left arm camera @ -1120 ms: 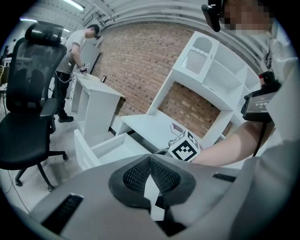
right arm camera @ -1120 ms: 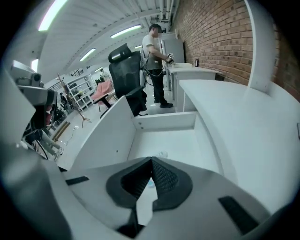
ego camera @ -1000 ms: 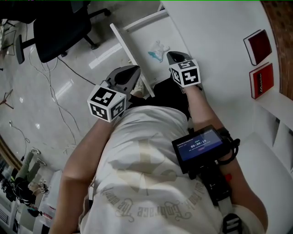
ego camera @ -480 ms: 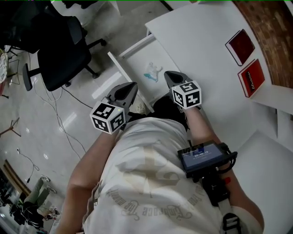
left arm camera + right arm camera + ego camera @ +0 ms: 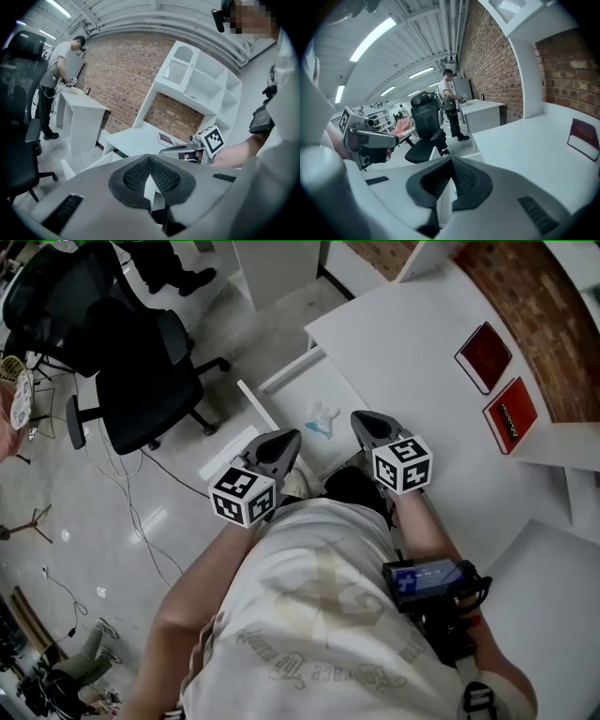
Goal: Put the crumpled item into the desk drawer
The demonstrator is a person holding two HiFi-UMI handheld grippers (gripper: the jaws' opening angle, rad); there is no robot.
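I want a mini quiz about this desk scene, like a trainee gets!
1. True or false: the crumpled item lies inside the open drawer.
2. How many red books lie on the desk?
3. The right gripper is: A holding the item, B shut and empty, C wide open.
Key: 1 true; 2 two; 3 B.
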